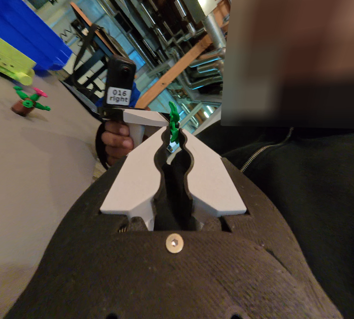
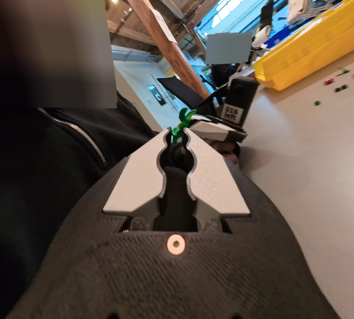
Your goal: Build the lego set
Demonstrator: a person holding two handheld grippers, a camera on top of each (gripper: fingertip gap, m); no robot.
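Observation:
A small green leaf piece [image 1: 174, 118] is held in the air between both grippers, close to a person's black zip jacket [image 1: 287, 175]. My left gripper [image 1: 173, 133] is shut on its lower end. My right gripper [image 1: 168, 121] comes in from the left and meets the piece's upper part. In the right wrist view the leaf piece [image 2: 183, 123] sits in the tips of my right gripper [image 2: 177, 132], with my left gripper [image 2: 190, 125] touching it from the right. A partly built plant [image 1: 28, 102], with a brown pot, green stems and a pink flower, stands on the table [image 1: 47, 156] at far left.
A blue bin [image 1: 28, 32] and a lime-green bin [image 1: 13, 60] stand at the table's far left. A yellow bin [image 2: 306, 51] stands at the back right, with a pink piece [image 2: 328, 81] and a green piece [image 2: 317, 102] lying in front of it. My left and right fingertips are right by each other.

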